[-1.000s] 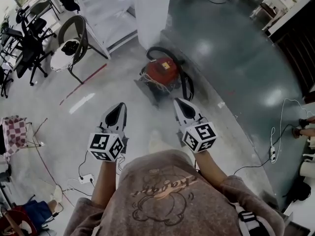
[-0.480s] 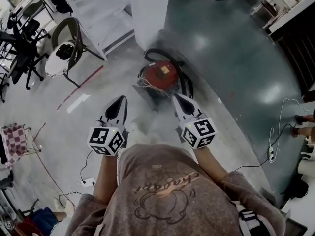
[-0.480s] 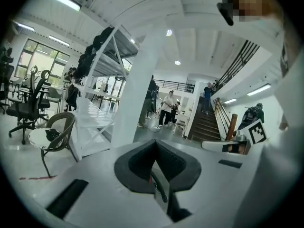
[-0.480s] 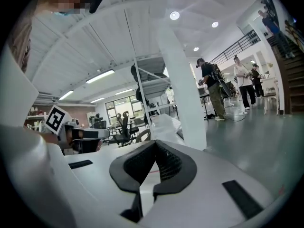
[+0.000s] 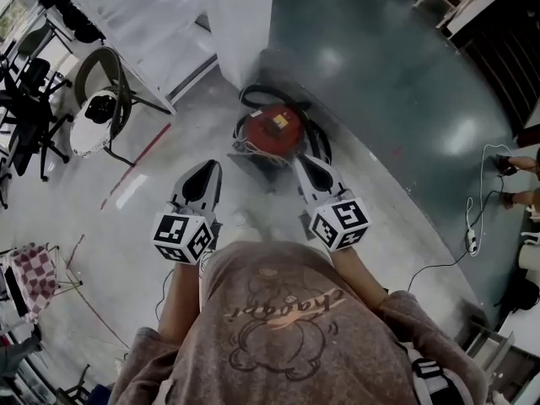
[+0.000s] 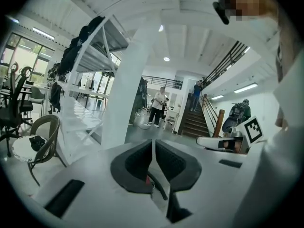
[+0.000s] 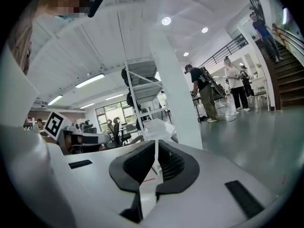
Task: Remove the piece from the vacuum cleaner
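Red vacuum cleaner [image 5: 278,129] stands on grey floor [image 5: 396,99] at foot of white pillar [image 5: 240,24]. Its lower right edge is hidden behind tip of right gripper [image 5: 310,171]. Piece to remove too small to make out. Round body, yellow label on top, black hose [image 5: 319,142] curling round right side, pale tangle of cord at front. Left gripper [image 5: 203,175] sits beside right, both pointing at vacuum cleaner, short of touching. Both jaw pairs pressed together, nothing between. Compared with second ago, vacuum cleaner lies closer to gripper tips; jaws unchanged.
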Tool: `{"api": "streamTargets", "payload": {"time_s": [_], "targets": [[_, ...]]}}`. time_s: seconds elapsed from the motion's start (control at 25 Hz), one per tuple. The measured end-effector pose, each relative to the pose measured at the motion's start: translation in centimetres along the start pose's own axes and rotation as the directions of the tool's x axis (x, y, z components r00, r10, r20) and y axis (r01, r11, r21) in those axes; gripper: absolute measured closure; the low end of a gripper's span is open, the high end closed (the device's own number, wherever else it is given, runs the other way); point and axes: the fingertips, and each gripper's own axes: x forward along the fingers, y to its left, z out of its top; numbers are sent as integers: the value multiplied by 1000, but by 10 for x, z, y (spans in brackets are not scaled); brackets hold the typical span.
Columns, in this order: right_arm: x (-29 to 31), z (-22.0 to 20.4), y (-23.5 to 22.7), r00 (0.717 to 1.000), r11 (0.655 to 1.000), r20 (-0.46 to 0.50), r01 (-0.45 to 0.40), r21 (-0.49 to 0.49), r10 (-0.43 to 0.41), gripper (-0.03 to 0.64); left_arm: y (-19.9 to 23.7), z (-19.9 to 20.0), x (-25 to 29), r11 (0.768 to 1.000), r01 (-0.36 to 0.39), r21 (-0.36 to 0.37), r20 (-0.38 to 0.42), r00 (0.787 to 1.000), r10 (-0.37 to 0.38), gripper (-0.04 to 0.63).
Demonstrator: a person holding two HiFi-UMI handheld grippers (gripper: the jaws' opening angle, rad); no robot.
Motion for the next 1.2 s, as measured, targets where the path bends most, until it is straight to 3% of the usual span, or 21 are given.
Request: {"api": "streamTargets", "payload": {"time_s": [0.12, 0.2, 0.32, 0.44, 0.76, 1.04, 1.2], "targets": [[6, 3, 0, 1000, 1000, 17, 1, -6, 0, 615, 6, 3, 7, 1000, 26, 6, 3, 1000, -26, 581], [9, 6, -2, 1000, 1000, 29, -2, -1, 2, 590, 7, 4, 12, 999, 47, 7, 4, 999, -47, 518], [13, 11, -5, 999, 1000, 45, -11, 8, 11, 513, 7, 8, 21, 996, 89, -7, 10, 996, -89, 428], [18, 14, -7, 998, 1000, 55, -3, 24, 2, 379, 9, 13, 25, 993, 120, -3, 13, 993, -120, 338], [38, -10, -15, 1000, 997, -6, 25, 76, -25, 367, 30, -2, 47, 978, 199, 57, -78, 978, -194, 313], [68, -66, -44, 992, 990, -90, 99, 97, -90, 368, 65, -69, 98, 956, 290, 42, -239, 932, -272, 311], [87, -124, -63, 980, 987, -169, 124, 100, -106, 368, 83, -129, 131, 936, 350, 25, -339, 884, -322, 311]]}}
